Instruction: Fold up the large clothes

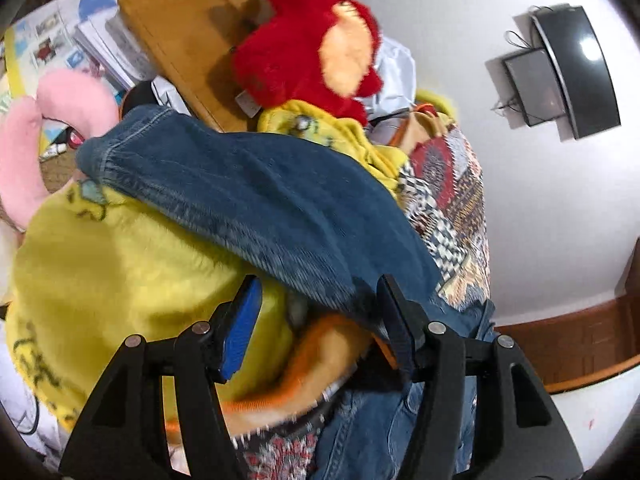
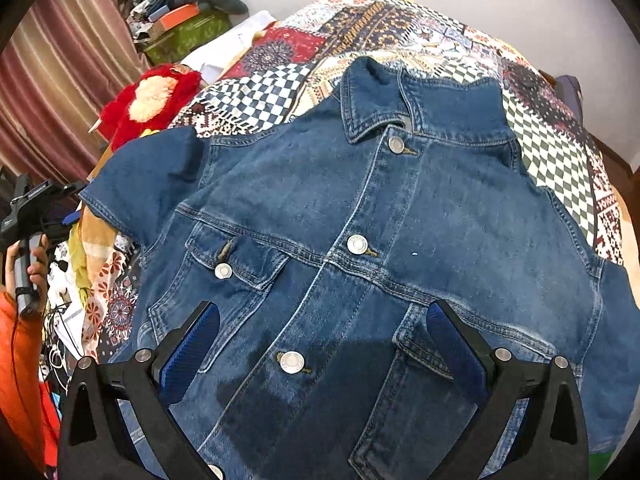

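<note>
A blue denim jacket lies front up and buttoned on a patterned bedspread, collar at the far end. My right gripper is open and empty, just above the jacket's lower front between its chest pockets. In the left wrist view the jacket's sleeve stretches over a yellow fleece blanket. My left gripper is open, its jaws on either side of the sleeve's lower edge without closing on it. The left gripper also shows at the left edge of the right wrist view, held in a hand.
A red plush toy lies at the bed's side, also in the right wrist view. A pink cushion, a wooden board and papers sit beyond the sleeve. Piled boxes and a curtain stand far left.
</note>
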### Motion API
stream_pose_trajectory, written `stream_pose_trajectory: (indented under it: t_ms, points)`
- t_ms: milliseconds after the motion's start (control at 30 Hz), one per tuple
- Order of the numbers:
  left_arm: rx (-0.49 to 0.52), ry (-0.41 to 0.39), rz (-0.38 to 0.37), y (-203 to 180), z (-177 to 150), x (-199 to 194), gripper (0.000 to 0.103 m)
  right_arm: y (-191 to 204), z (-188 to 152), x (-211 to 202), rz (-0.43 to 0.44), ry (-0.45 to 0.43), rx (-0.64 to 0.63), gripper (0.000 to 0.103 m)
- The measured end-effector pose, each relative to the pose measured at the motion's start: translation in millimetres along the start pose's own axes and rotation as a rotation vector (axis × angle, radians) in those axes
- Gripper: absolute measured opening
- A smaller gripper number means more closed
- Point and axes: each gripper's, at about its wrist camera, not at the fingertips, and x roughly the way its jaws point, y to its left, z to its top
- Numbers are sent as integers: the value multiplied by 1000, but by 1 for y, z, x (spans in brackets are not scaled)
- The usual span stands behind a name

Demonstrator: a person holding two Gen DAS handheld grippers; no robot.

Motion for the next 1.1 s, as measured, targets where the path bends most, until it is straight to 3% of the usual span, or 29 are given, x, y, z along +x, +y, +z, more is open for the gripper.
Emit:
stream_pose_trajectory:
  t_ms: [167,233,333,433,600,767,967,1100]
  points:
    - [20,-58,94,-4,17,17,53,-3,0,11,-5,27,16,103]
    - [104,-109,192,-20,20,17,33,-5,-2,13,-10,35,20,103]
    - [253,-177,308,-43,20,11,12,-9,-5,12,-15,37,23,103]
    - [404,-250,369,-80,7,-4,10,-15,-7,8,-16,30,34,103]
    - [669,-384,347,-161,-33,-36,9,-23,-9,-6,-2,1,62,103]
    - [895,-386,237,-237,-90,-40,8,-28,-11,-28,13,-44,74,103]
    - [1025,-225,94,-288,-160,3,9,-40,-22,-58,13,-99,90,103]
    - [1063,-67,69,-292,-201,49,9,-55,-31,-71,0,-114,105,103]
